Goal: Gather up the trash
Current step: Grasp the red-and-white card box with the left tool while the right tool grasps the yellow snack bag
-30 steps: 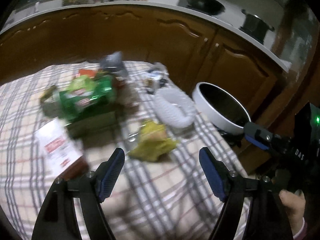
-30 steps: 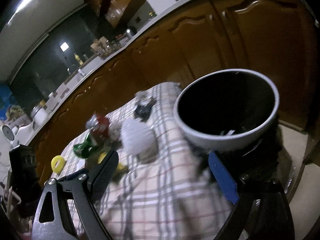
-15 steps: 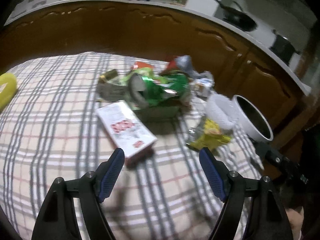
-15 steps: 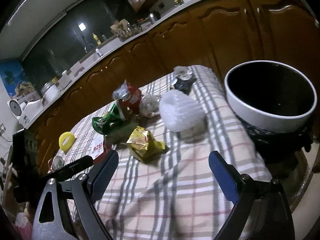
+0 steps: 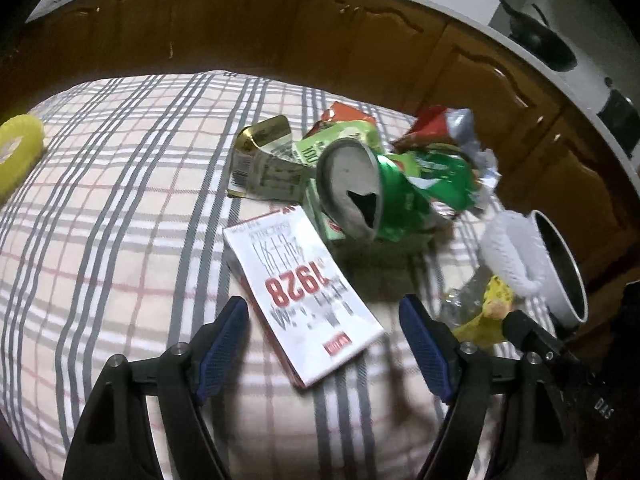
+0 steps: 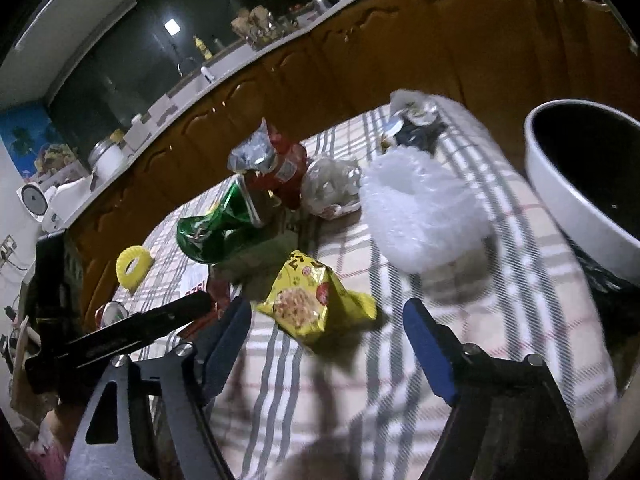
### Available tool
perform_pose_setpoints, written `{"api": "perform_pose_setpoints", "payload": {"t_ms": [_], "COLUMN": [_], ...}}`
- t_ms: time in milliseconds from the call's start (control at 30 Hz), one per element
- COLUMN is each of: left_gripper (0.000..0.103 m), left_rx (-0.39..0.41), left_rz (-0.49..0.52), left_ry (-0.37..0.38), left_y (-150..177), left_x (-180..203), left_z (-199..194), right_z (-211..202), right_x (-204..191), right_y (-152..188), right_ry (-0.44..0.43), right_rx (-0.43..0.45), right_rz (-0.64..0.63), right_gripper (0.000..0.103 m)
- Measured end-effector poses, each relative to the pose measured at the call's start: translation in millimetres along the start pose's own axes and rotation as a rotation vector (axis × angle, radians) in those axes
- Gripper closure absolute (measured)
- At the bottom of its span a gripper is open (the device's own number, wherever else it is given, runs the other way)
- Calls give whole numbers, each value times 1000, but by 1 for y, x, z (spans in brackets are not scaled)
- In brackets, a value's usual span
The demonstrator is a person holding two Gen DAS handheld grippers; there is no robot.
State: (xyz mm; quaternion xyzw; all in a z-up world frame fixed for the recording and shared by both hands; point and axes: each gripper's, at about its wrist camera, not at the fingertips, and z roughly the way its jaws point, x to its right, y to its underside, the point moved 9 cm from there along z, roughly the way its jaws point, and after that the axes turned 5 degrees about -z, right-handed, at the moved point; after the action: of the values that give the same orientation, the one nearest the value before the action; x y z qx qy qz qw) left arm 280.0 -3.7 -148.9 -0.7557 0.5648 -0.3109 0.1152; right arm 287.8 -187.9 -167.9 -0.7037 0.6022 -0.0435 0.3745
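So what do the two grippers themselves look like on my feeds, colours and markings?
They look alike. The left gripper has black triangular-cutout arms, silver screws and dark blue ribbed pads on its fingers. The right gripper matches it; in the left view its black body shows white letters "DAS". No cables visible.

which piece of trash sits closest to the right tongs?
The crumpled yellow snack wrapper, lying just ahead of the open right tongs. The crushed green can and white foam netting lie farther back on the checked cloth.

Red "1928" on the white carton; other print illegible.
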Motion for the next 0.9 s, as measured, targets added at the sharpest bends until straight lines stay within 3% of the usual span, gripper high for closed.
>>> {"api": "perform_pose_setpoints", "payload": {"t_ms": [33, 100, 200, 267, 567, 900], "left_gripper": [34, 36, 48, 49, 51, 55], "left_rx": [0, 1, 24, 29, 33, 23], "left_rz": [4, 18, 61, 91, 156, 262], "left_ry": [-10, 4, 11, 13, 69, 152], "left_y": [1, 2, 3, 6, 26, 52], "left_x": [-2, -2, -1, -1, 2, 45], "left_z": [3, 6, 1, -3, -34, -62], "right_z": [4, 11, 12, 9, -13, -52], "right_x": [-1, -2, -5, -6, -15, 1], "right_y": [0, 1, 4, 5, 8, 8], "right_ry": [-5, -13, -17, -15, -14, 10], "right_rx": [-11, -34, -39, -33, -2, 62], "right_rz": [-1, -6, -25, -34, -65, -25], "right_gripper": [33, 50, 64, 71, 75, 75]}}
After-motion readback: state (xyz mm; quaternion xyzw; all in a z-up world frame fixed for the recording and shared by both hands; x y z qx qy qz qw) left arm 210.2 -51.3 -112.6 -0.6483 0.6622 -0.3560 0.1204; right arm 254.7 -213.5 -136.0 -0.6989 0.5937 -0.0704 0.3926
